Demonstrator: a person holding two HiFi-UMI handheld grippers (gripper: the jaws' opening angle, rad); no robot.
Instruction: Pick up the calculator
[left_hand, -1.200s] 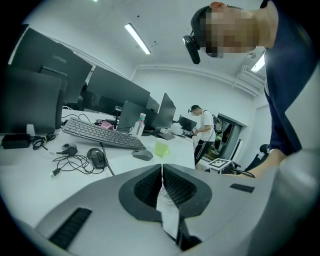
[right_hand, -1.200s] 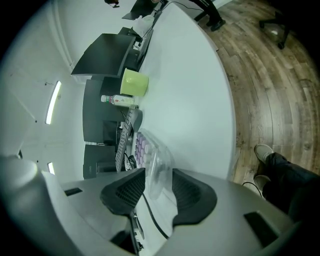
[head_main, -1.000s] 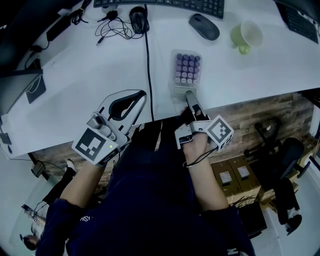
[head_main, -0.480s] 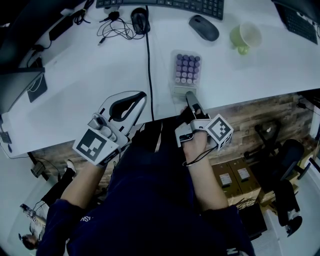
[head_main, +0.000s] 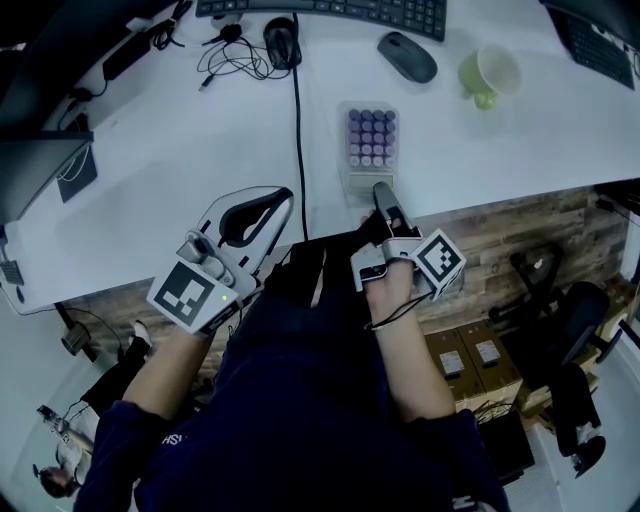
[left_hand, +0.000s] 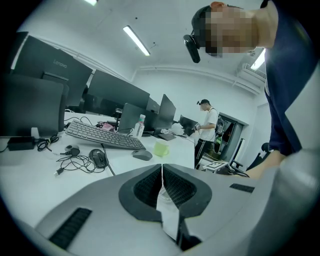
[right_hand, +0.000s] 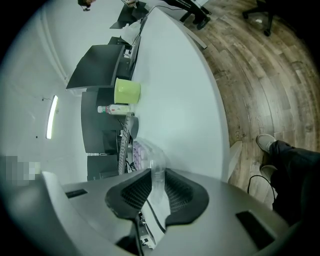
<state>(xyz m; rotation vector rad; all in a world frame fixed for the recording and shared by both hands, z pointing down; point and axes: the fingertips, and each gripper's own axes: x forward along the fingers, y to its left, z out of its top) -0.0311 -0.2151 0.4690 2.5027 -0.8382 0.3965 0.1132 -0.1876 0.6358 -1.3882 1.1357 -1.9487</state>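
Note:
The calculator (head_main: 371, 138), clear-cased with purple keys, lies on the white desk (head_main: 180, 160) near its front edge. My right gripper (head_main: 380, 188) is rolled on its side at the calculator's near end. Its jaws have just been closing. In the right gripper view the calculator's thin edge (right_hand: 145, 152) stands between the pads, and both pads press on it at my right gripper (right_hand: 156, 172). My left gripper (head_main: 283, 192) hovers at the desk's front edge, left of a black cable, with its tips together and nothing between them, as the left gripper view shows (left_hand: 161, 167).
A black cable (head_main: 297, 120) runs down the desk just left of the calculator. Behind it are a grey mouse (head_main: 407, 55), a green mug (head_main: 492, 73), a keyboard (head_main: 340, 10), a black mouse (head_main: 280, 40) and tangled wires (head_main: 225, 55). Cardboard boxes (head_main: 470, 355) stand on the floor.
The right gripper's jaws have narrowed onto the calculator's near end. Both hands have stayed where they were.

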